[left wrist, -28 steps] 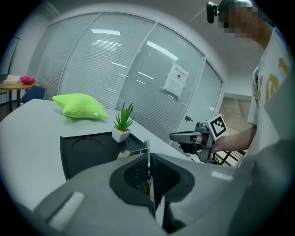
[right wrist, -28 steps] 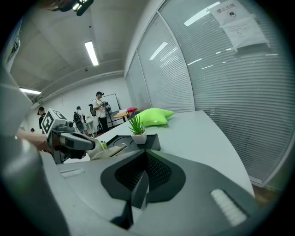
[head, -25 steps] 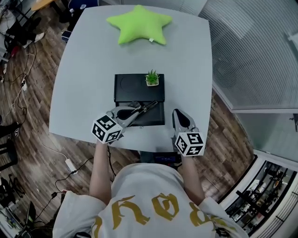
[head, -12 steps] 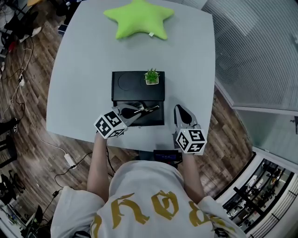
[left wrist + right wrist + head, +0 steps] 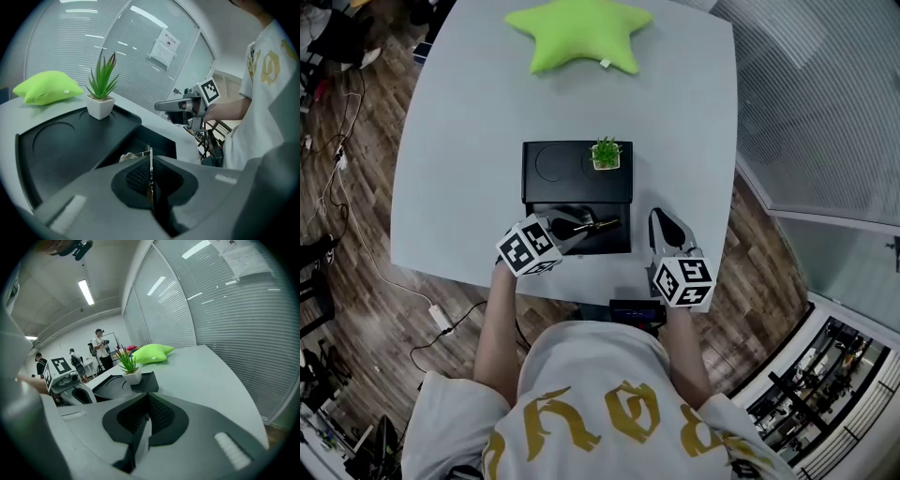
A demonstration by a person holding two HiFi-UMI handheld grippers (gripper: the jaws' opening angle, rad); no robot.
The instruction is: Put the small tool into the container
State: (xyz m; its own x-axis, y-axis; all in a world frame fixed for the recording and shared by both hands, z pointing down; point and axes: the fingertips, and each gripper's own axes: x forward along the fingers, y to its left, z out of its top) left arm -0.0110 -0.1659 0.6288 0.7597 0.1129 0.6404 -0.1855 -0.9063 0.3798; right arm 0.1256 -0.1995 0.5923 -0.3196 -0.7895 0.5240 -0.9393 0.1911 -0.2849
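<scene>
The left gripper [image 5: 573, 228] closed on the small tool [image 5: 600, 225], seemingly over the container [image 5: 572, 184]; the right gripper [image 5: 659, 223] closed, empty.

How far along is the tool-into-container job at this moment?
Done: the small tool is picked up. In hand: the left gripper is shut on it, over the open compartment of the black container. Left: release it inside. The right gripper is shut, empty.

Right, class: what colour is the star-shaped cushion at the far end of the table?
Bright lime green. The star-shaped cushion shows best in the head view.
</scene>
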